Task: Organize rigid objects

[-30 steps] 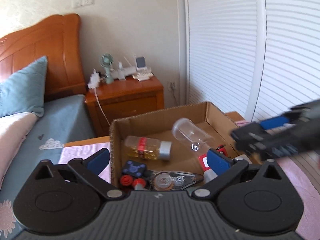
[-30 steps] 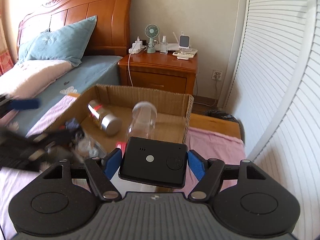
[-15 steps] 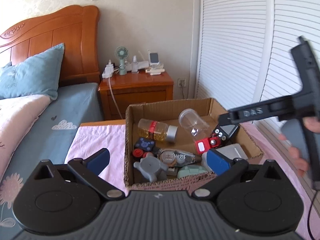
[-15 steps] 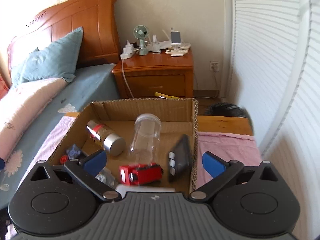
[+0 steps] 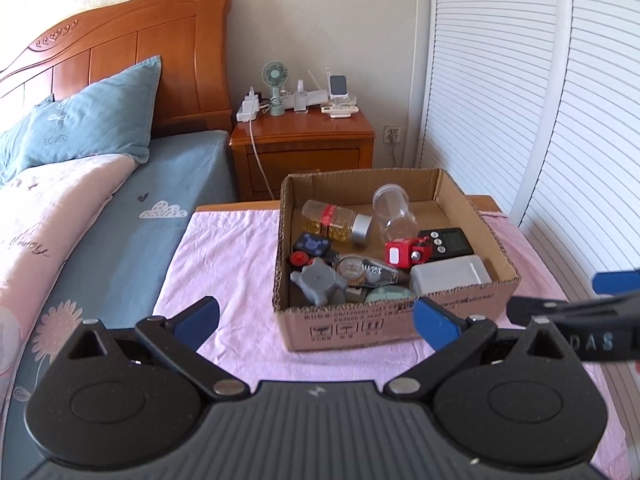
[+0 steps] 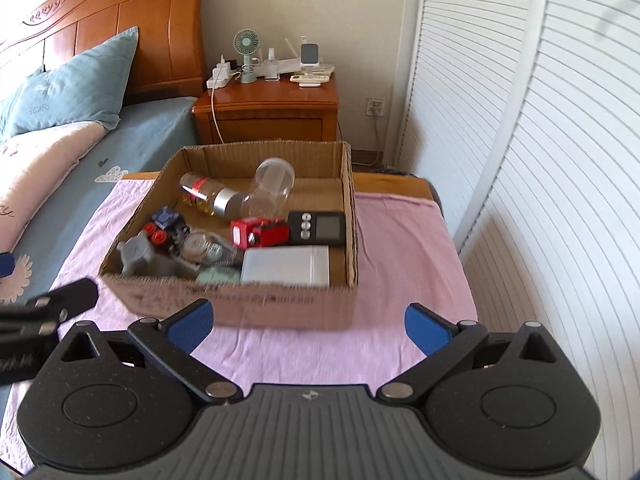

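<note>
The cardboard box (image 5: 340, 328) (image 6: 260, 300) stands on a pink cloth and holds several rigid items. Among them are an amber bottle (image 5: 336, 222), a clear jar (image 5: 394, 212), a red toy (image 5: 406, 254), a grey case (image 5: 448, 280) and a black timer (image 5: 450, 242) (image 6: 318, 227). The timer lies flat by the box's right wall. My left gripper (image 5: 316, 318) hangs open and empty, short of the box's near wall. To its right, my right gripper (image 6: 308, 324) is also wide open with nothing between its blue pads.
The pink cloth (image 6: 400, 240) covers a low wooden table. A bed (image 5: 120, 216) with a blue pillow runs along the left. A wooden nightstand (image 5: 304, 144) with a small fan stands behind the box. White slatted doors (image 6: 540, 160) close off the right side.
The right gripper opened and let go of the black timer, which now lies in the box. Both grippers drew back and up from the box.
</note>
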Tool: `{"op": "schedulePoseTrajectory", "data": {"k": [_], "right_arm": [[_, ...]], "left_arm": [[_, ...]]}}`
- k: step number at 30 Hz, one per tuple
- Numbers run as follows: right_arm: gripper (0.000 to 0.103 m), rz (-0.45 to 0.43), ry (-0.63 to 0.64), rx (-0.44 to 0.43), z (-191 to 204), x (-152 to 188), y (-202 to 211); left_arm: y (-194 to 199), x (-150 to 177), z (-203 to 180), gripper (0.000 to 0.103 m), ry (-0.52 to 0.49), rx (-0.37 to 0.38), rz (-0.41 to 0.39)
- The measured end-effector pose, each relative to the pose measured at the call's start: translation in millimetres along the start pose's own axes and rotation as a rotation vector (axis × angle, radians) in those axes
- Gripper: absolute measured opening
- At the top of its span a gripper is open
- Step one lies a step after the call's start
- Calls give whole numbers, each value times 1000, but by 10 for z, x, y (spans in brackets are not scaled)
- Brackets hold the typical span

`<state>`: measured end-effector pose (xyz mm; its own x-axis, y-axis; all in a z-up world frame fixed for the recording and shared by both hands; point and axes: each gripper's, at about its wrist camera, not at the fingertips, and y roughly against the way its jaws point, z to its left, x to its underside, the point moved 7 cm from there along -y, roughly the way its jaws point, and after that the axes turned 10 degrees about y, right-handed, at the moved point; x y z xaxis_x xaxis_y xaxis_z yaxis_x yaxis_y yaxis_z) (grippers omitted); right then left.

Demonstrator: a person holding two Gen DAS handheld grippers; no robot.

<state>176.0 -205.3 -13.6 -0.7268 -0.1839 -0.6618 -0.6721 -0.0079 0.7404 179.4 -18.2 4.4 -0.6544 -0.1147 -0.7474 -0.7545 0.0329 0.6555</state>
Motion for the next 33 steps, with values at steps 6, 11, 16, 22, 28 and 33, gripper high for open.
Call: {"op": "schedulePoseTrajectory", "data": {"k": [6,11,16,22,28,33], "right_arm": [[103,-16,-40,29,34,115,135],[103,-25,-47,25,43,146,186],[103,-36,-48,29,40,140,228],[103,-43,-47,31,40,137,257],[103,-53,-51,32,39,126,295],[103,-61,-50,36,41,129,327]], "left_arm": [[84,42,-2,102,-4,-9,7],[132,34,9,102,-3,-26,-6],[139,36,9,102,-9,-33,-6],[139,31,6,102,-8,-34,-5],[149,27,-7,102,-10,-40,-12],[153,29,-3,102,-10,-43,-12]]}}
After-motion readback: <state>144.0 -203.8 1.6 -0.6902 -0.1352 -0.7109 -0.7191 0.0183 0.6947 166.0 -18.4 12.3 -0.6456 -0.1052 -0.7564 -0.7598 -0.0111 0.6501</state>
